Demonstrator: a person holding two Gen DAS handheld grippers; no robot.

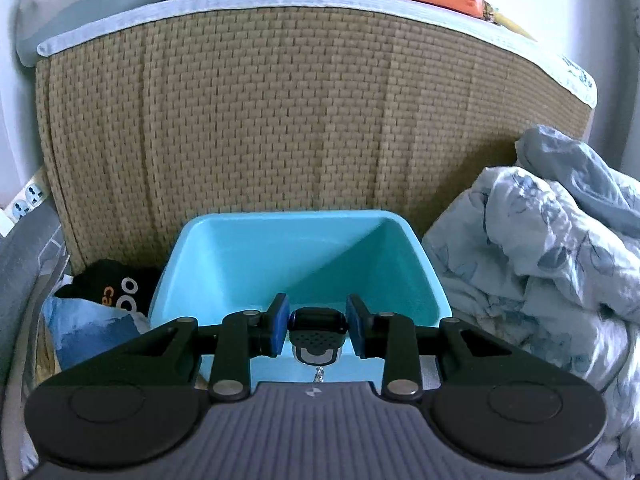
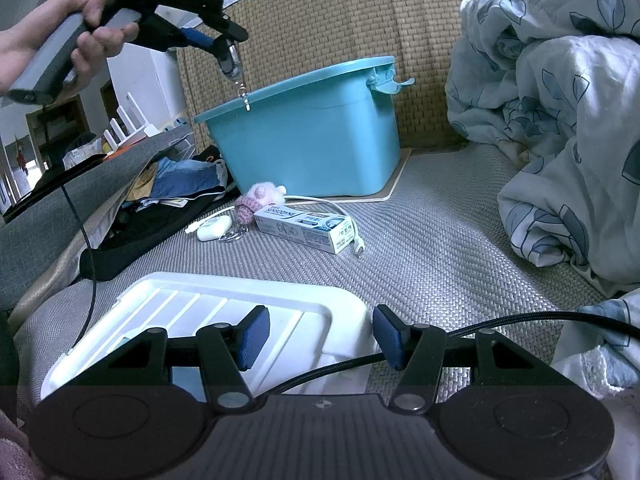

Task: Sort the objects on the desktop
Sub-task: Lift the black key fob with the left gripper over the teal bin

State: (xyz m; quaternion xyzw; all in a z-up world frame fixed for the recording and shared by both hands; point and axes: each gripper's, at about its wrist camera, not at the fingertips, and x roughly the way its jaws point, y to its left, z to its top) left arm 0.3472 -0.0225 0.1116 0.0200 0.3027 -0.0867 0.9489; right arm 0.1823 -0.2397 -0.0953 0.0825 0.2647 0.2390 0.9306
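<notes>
Keychain gadget (image 1: 316,334) is clamped in the left tool (image 1: 317,330) above the teal bin (image 1: 240,248); the right tool (image 2: 316,338) is held released, empty, at lower centre.

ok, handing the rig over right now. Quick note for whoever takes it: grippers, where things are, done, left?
Left gripper: shut on a small black key fob with a short chain hanging below, held over the near rim of the teal bin.
Right gripper: open, empty, above the white tray.
On the mat in front of the bin: toothpaste box, pink knitted keychain, small white case, white cable.
Done: fob picked up; what shows of the bin's inside is bare.
Left: release the fob into the bin, then sort the four loose items.
</notes>
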